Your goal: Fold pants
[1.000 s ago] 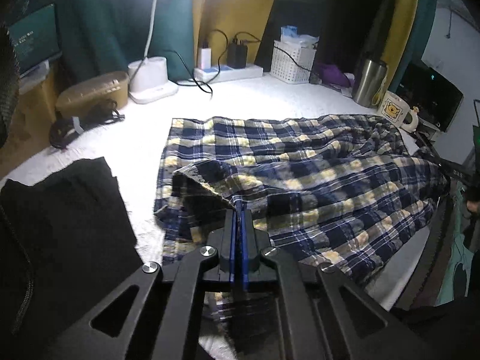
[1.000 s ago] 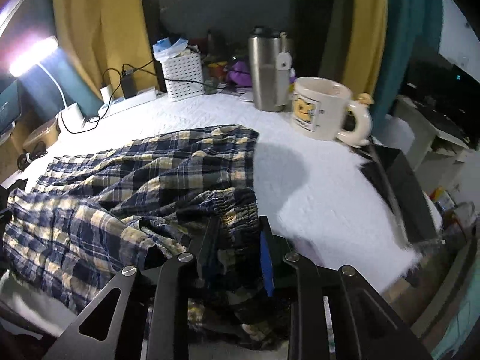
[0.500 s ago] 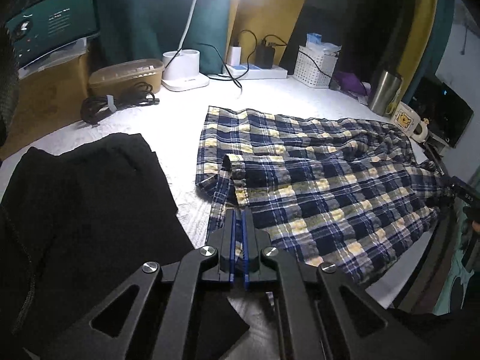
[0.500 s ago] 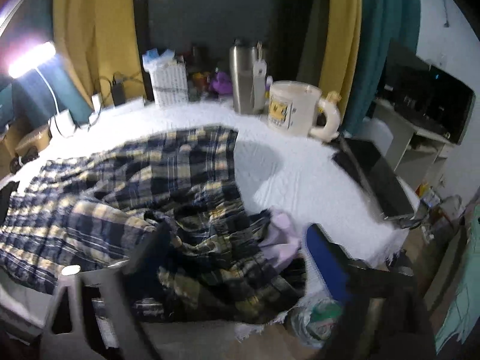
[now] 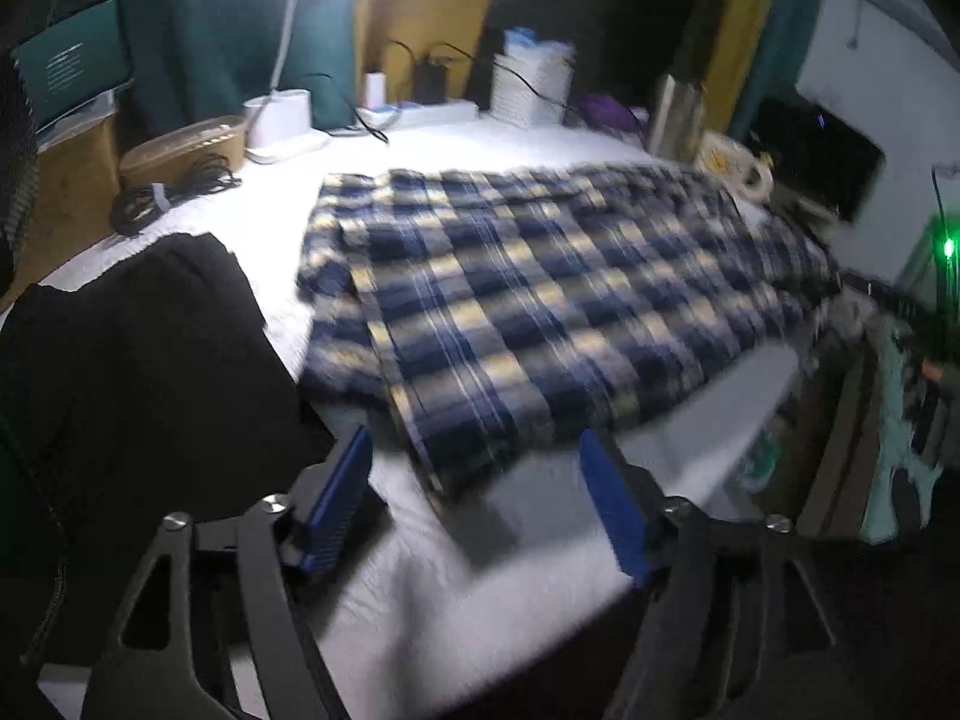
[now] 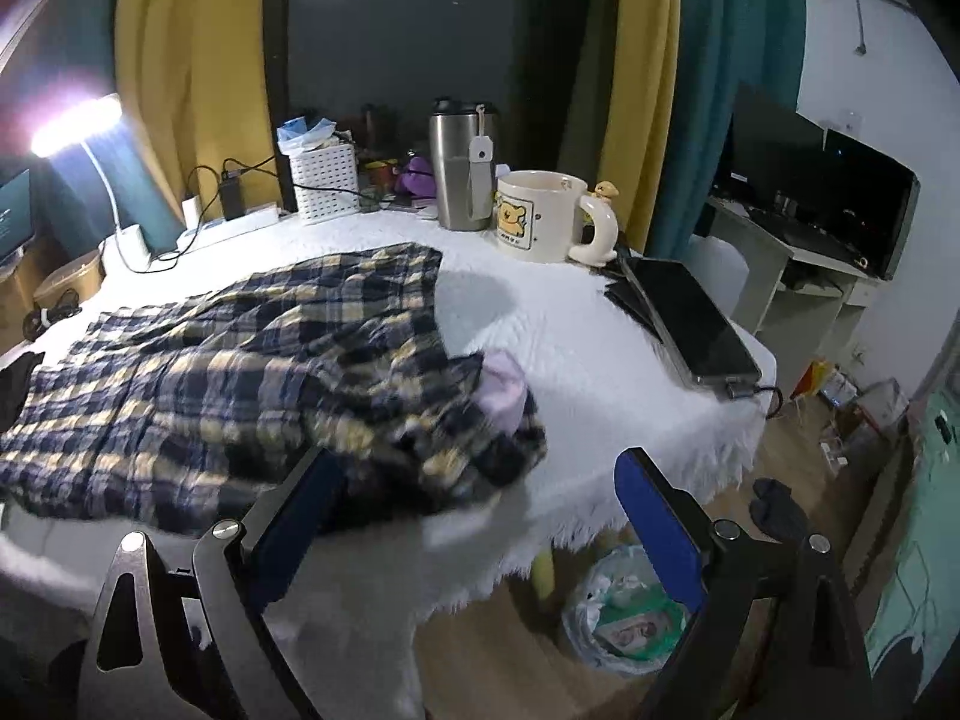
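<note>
Blue-and-yellow plaid pants (image 5: 540,300) lie spread on the white table cover (image 5: 492,552), folded lengthwise, the bunched waist end near the table's right edge. The left gripper (image 5: 474,498) hangs over the near hem, its jaws opening, nothing between them. The right gripper (image 6: 480,510) stands wide open beside the waist, clear of the cloth. A black garment (image 5: 138,372) lies beside the pants.

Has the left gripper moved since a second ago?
Yes. The left gripper has backed off the plaid pants toward the table's near edge, jaws opening with nothing between them; the lamp base looks farther away.
</note>
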`<state>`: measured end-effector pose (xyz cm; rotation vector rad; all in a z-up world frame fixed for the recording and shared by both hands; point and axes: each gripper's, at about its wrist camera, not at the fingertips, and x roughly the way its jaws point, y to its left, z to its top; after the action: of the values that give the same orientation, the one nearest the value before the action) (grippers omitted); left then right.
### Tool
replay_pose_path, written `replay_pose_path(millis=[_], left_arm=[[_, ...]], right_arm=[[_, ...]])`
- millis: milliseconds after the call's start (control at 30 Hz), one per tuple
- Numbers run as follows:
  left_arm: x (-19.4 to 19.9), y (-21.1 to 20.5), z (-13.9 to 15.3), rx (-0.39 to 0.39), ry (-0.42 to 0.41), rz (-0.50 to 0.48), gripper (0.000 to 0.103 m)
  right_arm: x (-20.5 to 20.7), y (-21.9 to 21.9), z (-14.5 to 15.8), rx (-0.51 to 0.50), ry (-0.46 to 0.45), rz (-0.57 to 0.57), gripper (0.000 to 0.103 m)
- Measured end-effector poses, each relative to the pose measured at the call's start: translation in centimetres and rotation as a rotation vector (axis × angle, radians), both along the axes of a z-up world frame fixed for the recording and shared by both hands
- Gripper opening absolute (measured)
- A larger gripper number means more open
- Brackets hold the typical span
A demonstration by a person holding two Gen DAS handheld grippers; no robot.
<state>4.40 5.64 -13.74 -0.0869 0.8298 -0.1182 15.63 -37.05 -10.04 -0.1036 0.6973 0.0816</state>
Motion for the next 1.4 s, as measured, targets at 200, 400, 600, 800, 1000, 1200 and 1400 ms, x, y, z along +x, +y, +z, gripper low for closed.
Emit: replay_pose_path(millis=[200, 400, 600, 800, 1000, 1200, 1400], left_arm=[[-0.8, -1.3, -1.9, 0.080, 0.042, -0.029, 0.078], [0.3, -2.2, -2.6, 0.184, 0.000, -0.033, 0.068], [0.3, -1.5, -1.0, 0.130, -0.041, -0.020, 0.003], [-0.7, 0.8, 3.0, -0.020, -0.166, 0.023, 0.003], [1.4, 1.9, 4.2, -0.046, -0.218, 0.050, 0.003], [4.1, 2.6, 4.2, -0.065, -0.217, 0.065, 0.003], [6.5, 2.5, 3.2, -0.049, -0.172, 0.073, 0.003]], right_arm=[[-1.8, 2.5, -1.0, -0.028, 0.022, 0.065, 0.094], [-1.6, 4.4, -1.9, -0.030, 0.049, 0.100, 0.094], [-2.2, 8.2, -1.9, -0.062, 0.035, 0.207, 0.094], [-3.2, 12.8, -2.7, -0.103, 0.039, 0.321, 0.094], [-2.9, 11.0, -3.1, -0.159, 0.020, 0.254, 0.094], [-1.7, 5.8, -3.7, -0.241, 0.005, 0.104, 0.103], [-0.2, 2.0, -5.4, -0.289, 0.021, 0.015, 0.103]])
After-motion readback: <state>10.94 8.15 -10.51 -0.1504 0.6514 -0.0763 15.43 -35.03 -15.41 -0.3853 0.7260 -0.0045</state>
